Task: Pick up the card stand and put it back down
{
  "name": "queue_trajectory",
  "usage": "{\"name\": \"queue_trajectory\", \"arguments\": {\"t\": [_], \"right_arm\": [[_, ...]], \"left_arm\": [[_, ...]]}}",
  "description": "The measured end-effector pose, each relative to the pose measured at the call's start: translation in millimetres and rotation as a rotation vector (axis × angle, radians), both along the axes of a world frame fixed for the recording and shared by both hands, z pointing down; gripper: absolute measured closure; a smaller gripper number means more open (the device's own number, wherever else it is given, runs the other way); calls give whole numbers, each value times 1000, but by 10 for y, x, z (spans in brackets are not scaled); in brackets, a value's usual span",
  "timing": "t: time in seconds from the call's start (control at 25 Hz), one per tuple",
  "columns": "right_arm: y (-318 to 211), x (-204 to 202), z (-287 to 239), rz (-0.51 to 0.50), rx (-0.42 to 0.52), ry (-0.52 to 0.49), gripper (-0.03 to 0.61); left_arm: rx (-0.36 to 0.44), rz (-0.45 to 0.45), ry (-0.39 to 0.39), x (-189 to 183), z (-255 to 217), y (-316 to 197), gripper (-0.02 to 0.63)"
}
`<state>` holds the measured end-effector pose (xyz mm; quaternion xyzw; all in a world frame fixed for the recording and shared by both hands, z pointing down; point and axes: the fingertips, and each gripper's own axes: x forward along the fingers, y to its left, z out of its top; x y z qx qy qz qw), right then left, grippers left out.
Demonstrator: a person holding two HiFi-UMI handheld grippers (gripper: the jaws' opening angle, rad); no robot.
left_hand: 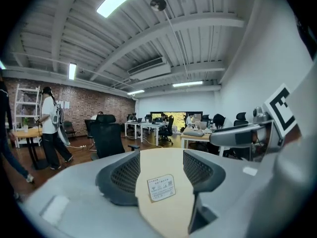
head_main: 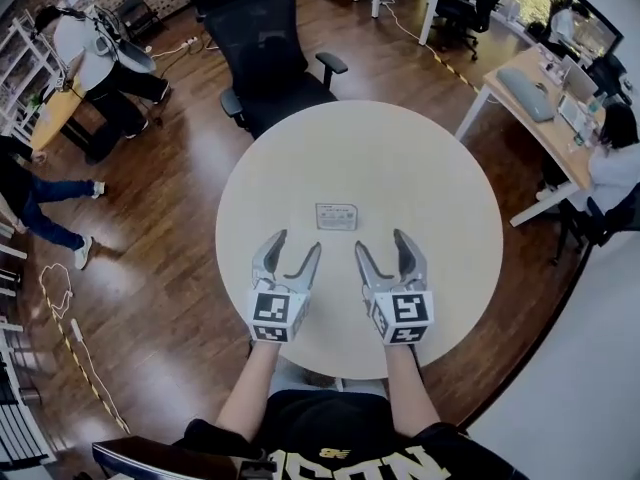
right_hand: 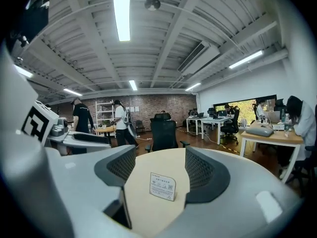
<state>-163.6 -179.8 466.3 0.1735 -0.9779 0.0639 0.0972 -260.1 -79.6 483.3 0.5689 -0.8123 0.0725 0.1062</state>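
- The left hand-held gripper (head_main: pixel 297 244) hangs low over the near part of the round table (head_main: pixel 440 168). Its jaws are spread with nothing between them. It points forward and slightly down, so the card stand (head_main: pixel 336 216) shows framed in its gap, ahead of the pads.
- The card stand rests near the table's middle, printed face toward the person. It is untouched, beyond both sets of fingertips and between their lines.
- The right hand-held gripper (head_main: pixel 381 243) mirrors the left, released and empty, angled in toward the stand. I judge the pair is lined up for an approach, with the pick-up not yet begun.
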Motion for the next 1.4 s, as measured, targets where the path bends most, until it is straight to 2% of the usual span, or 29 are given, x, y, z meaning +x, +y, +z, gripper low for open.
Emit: {"name": "queue_trajectory", "arguments": {"t": [0.2,0.36,0.48,0.6,0.76,0.88,1.04,1.16,1.4], "right_arm": [[59,-201,436,25,-34,66,268],[78,-264,726,49,-66,116,268],[127,-357,907,53,-84,141,268],[164,-425,1063,56,-104,152,268],[184,-496,1197,49,-123,177,268],[137,-542,1315,50,-136,187,268],[16,-607,1458,56,-139,198,268],[-50,-609,1524,64,-147,215,268],[-216,-620,1550,75,-140,224,268]], "left_arm": [[-77,61,49,-231,499,28,342],[-123,136,142,-379,801,-19,341],[-143,217,129,-551,955,-120,341],[-158,294,148,-693,1106,-214,339],[-220,439,103,-906,1281,-186,333],[-252,485,88,-1145,1375,-148,318],[-275,540,82,-1364,1533,-269,261],[-294,613,79,-1345,1726,-383,201],[-310,742,102,-1095,1976,-706,196]]}}
